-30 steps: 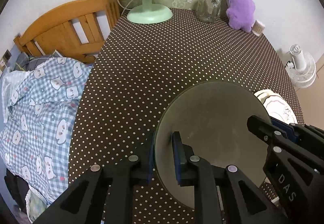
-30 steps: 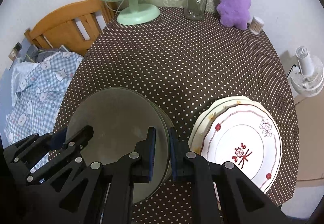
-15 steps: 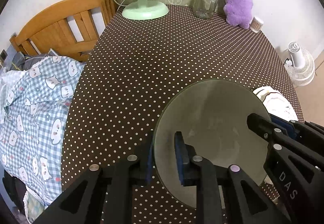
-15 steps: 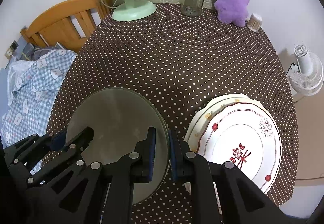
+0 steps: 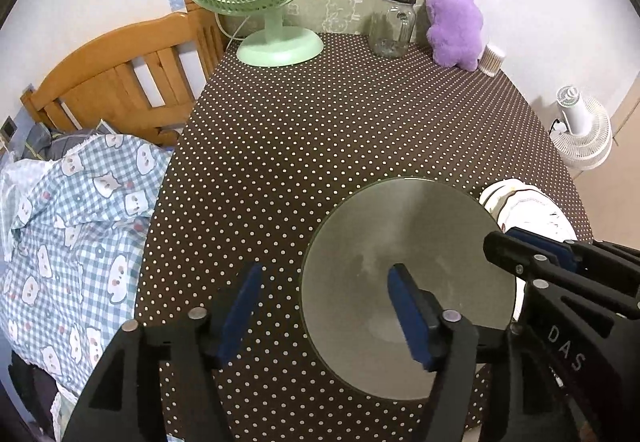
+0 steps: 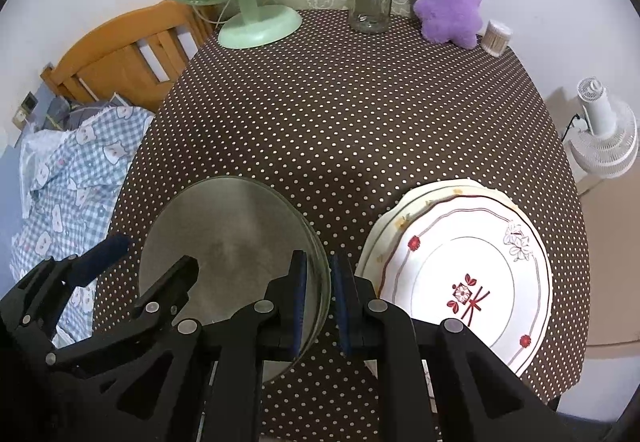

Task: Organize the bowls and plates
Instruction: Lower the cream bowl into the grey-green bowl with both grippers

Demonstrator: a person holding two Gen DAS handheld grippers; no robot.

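Note:
A round grey glass plate [image 5: 404, 242] lies on the dotted table near its front edge; the right wrist view [image 6: 228, 234] shows it stacked on another like it. My left gripper [image 5: 320, 302] is open, its jaws astride the plate's left rim. My right gripper [image 6: 320, 294] grips the plate's right rim between its blue pads. White floral plates [image 6: 472, 266] are stacked at the front right, just right of the grey ones; the left wrist view [image 5: 520, 202] shows their edge.
A green desk fan [image 5: 264, 2], a glass jar [image 5: 392, 26], a purple plush toy [image 5: 456, 26] and a toothpick holder [image 5: 493, 60] stand along the table's back edge. A wooden headboard [image 5: 112, 82] and checked bedding [image 5: 72, 222] are to the left. A white floor fan [image 6: 600, 134] is to the right.
My left gripper has opened and let go of the grey plate's left rim. The right gripper stays shut on the right rim. Both views have pulled back slightly.

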